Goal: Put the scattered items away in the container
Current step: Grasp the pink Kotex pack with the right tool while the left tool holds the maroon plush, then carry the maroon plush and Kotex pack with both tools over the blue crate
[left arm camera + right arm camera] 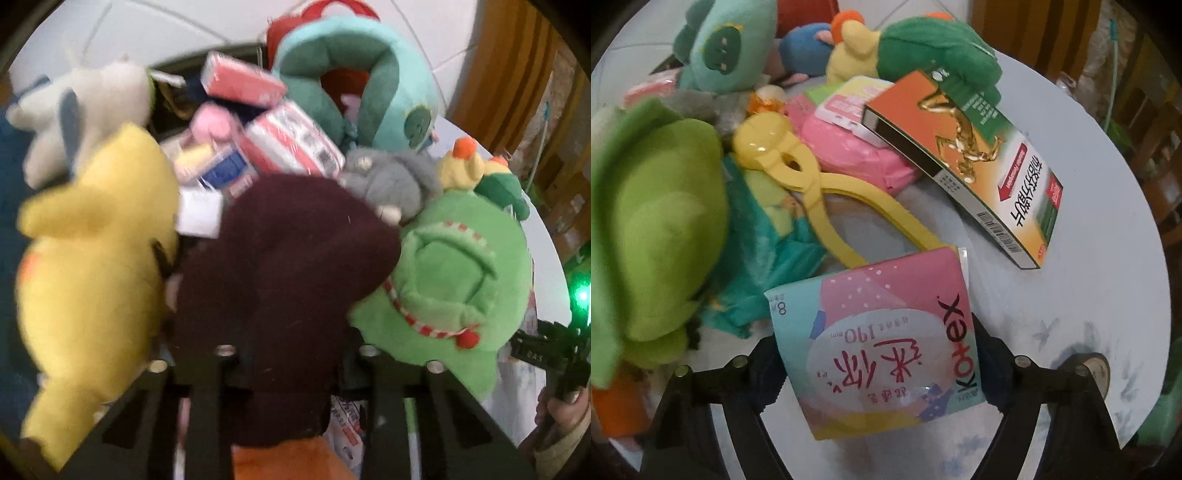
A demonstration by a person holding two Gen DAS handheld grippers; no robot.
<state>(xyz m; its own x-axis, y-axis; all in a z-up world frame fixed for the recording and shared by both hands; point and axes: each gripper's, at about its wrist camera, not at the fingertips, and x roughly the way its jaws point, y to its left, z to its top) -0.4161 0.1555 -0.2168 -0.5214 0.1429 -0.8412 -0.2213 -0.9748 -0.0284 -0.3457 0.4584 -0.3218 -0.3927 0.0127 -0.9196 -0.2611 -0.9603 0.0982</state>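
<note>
A: Status? Dark container [207, 55] heaped w/ plush + boxes.
B: Left gripper [295, 354] clamped on maroon knit item [288, 258]; right gripper [879, 369] straddles pastel pad packet [879, 332] on white table [1089, 258], contact unclear. Orange box [979, 155], yellow tongs [812, 177] left.

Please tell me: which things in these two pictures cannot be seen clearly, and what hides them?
- Left wrist view: the dark container is almost wholly hidden under plush toys and packets.
- Left wrist view: the dark maroon knitted item covers the left gripper's fingertips; its orange lower part is cut off by the bottom edge.
- Right wrist view: the pink-and-teal pad packet hides the right gripper's pads, so contact is unclear.
</note>
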